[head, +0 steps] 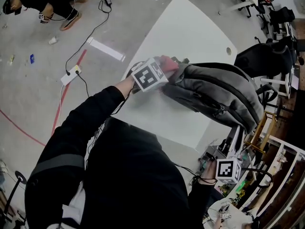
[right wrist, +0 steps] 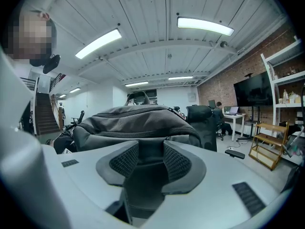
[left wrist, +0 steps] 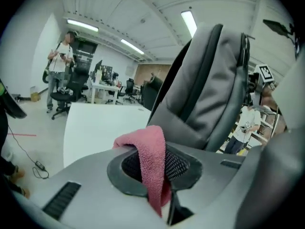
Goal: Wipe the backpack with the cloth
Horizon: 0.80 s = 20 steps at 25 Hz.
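On the white table [head: 190, 32], where the grey backpack [head: 214, 92] lies, the left gripper [left wrist: 153, 168] pinches a pink cloth [left wrist: 151, 142] in near-closed jaws by the bag's end while the right gripper [right wrist: 145, 163] hangs open and empty, so the unbraced bag could slide under wiping pressure.

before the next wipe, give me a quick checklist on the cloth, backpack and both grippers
1. Cloth gripped by left gripper: ok, jaws shut on it.
2. Cloth touching backpack: cannot tell, it sits right at the backpack's end.
3. Backpack resting on table: ok.
4. Right gripper empty: ok, jaws apart, nothing between.
5. Right gripper steadying backpack: not ok, it is off the backpack.
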Available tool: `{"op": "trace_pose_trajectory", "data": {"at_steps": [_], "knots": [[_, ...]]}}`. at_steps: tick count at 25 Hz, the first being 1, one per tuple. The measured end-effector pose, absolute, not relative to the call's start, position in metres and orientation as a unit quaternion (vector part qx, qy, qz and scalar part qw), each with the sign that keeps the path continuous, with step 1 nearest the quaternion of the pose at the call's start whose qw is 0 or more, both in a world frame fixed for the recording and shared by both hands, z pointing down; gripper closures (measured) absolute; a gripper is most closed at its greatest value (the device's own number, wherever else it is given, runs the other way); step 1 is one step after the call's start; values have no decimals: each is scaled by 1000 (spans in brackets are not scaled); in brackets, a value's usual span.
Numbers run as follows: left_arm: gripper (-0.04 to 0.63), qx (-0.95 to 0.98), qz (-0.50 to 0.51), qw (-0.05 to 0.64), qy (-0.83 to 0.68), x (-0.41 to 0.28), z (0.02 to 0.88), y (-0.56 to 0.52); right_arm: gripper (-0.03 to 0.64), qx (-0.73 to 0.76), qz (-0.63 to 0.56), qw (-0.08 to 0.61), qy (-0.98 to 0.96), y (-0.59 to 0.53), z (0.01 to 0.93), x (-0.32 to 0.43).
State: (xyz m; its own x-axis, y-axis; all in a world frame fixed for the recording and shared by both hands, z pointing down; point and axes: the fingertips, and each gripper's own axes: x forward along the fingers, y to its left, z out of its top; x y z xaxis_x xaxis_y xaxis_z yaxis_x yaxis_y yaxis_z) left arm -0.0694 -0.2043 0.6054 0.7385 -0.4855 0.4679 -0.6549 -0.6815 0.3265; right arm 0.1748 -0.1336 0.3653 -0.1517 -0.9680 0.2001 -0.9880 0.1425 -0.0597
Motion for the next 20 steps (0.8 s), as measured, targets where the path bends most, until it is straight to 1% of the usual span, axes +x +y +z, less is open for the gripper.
{"op": "trace_pose_trajectory", "data": {"at_steps": [3, 7, 9, 11, 14, 16, 18, 20], "knots": [[523, 924, 107, 200, -309, -60, 528, -207, 446, 649, 88, 54, -754, -135, 365, 175], [523, 955, 15, 102, -280, -49, 402, -192, 446, 646, 86, 52, -757, -136, 365, 172], [522, 962, -20, 55, -268, -49, 352, -180, 446, 649, 87, 52, -754, -134, 365, 173], [522, 966, -46, 26, -251, -49, 313, -170, 447, 648, 87, 50, -755, -133, 364, 170], [523, 973, -51, -7, -224, -38, 276, -164, 446, 647, 87, 48, -756, -134, 365, 169], [522, 977, -30, -36, -209, -25, 266, -164, 448, 649, 85, 51, -754, -134, 366, 173], [522, 978, 6, -63, -197, -15, 272, -167, 448, 647, 82, 46, -756, -134, 365, 173], [522, 979, 25, -59, -194, -17, 291, -174, 448, 647, 83, 42, -757, -134, 364, 173]]}}
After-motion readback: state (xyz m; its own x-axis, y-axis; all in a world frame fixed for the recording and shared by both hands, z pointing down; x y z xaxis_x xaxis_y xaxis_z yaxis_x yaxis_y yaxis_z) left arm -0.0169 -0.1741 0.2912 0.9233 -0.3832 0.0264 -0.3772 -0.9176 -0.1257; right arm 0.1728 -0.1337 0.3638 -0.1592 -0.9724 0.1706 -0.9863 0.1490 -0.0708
